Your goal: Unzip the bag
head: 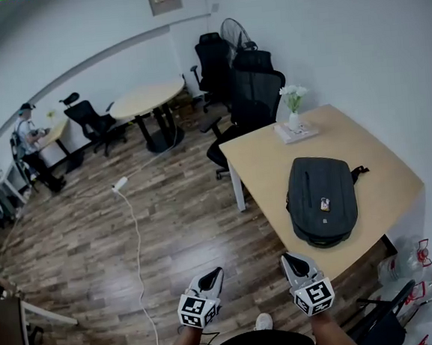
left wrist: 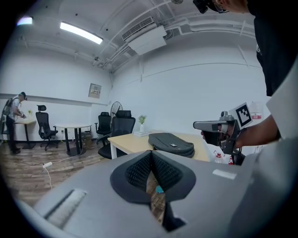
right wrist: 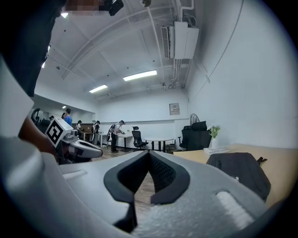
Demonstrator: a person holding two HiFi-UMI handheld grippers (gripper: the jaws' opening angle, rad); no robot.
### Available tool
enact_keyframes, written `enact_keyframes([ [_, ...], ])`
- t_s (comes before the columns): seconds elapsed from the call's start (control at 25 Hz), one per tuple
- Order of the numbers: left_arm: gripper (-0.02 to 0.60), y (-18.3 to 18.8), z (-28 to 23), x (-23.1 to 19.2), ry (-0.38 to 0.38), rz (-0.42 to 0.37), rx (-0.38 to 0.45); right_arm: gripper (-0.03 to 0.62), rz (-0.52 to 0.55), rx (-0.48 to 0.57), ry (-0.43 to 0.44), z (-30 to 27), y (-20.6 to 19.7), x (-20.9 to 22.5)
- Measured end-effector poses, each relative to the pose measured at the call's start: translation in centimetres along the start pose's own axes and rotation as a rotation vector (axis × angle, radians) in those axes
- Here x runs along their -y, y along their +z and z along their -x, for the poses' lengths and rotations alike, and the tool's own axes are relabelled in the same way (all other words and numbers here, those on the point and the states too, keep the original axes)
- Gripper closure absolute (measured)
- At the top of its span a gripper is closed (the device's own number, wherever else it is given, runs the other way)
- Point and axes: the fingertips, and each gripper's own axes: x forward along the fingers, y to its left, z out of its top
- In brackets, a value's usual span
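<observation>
Both tongs are closed and empty: left gripper (head: 212, 275), right gripper (head: 293, 260), well short of the bag (head: 322, 200). The bag lies flat mid-table (head: 385, 168). I can't make out the zip pull yet.

Risk: tugging the zip with nothing pinning the bag could drag it over the smooth top toward the vase (head: 293, 114).

Room: wood floor (head: 86, 239), chairs (head: 251, 97), loose cable (head: 136, 235).
</observation>
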Motion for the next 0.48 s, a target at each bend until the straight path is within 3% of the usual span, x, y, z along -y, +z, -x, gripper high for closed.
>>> enact_keyframes([
  [0.48, 0.561, -0.2, -5.5, -1.8, 0.006, 0.016, -0.022, 0.591, -0.018, -0.023, -0.012, -2.2, -1.5, 5.3],
])
